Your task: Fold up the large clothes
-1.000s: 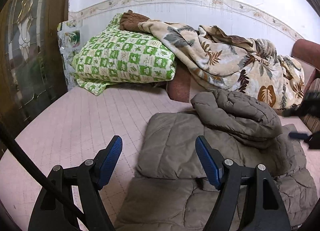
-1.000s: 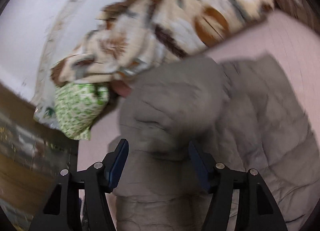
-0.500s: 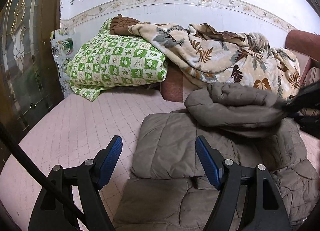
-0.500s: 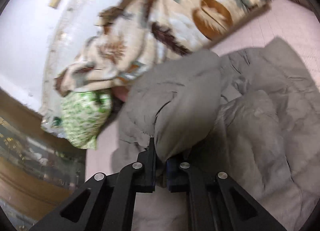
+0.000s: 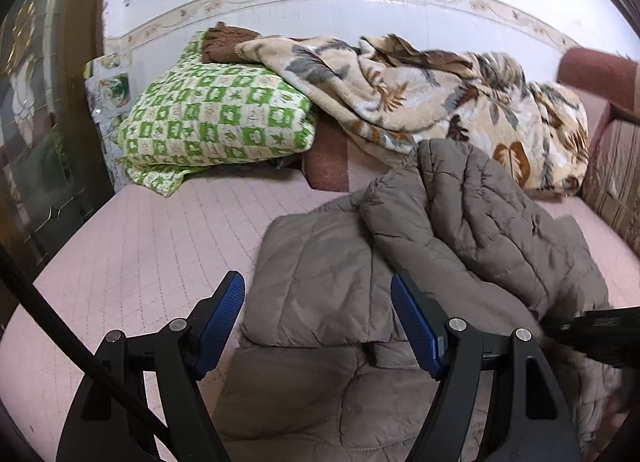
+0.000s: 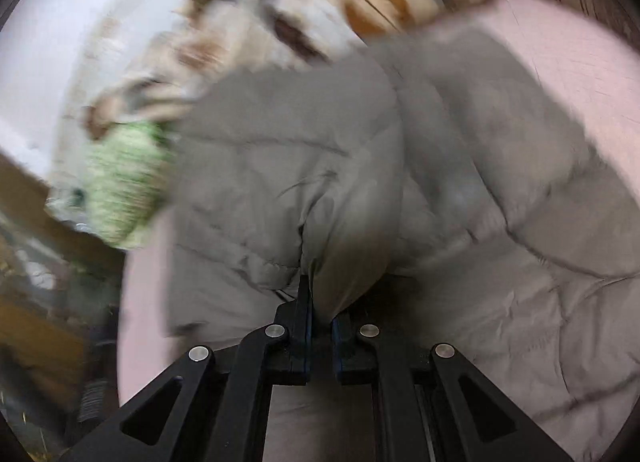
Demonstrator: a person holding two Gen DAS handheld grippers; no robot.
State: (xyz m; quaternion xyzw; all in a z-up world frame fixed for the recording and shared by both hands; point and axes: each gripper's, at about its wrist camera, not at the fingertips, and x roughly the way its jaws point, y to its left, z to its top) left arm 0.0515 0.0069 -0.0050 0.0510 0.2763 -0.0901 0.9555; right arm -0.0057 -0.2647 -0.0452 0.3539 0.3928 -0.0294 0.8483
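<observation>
While the right hand-held gripper (image 6: 320, 326) pinches a bunched part of the grey padded jacket (image 5: 320, 274), the fold is mid-carry.
Jacket lies on the pink bed (image 5: 160, 238); left hand-held gripper (image 5: 316, 322) hovers spread above its folded edge. Advice: lay the held part flat and square, pinning the lower layer.

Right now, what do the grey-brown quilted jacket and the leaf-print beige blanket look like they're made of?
Grey-brown quilted jacket: likely thin synthetic shell with padding, matte with slight sheen; stitched puffy panels crease finely. Leaf-print beige blanket: probably plush fleece; fuzzy, soft-edged folds.
</observation>
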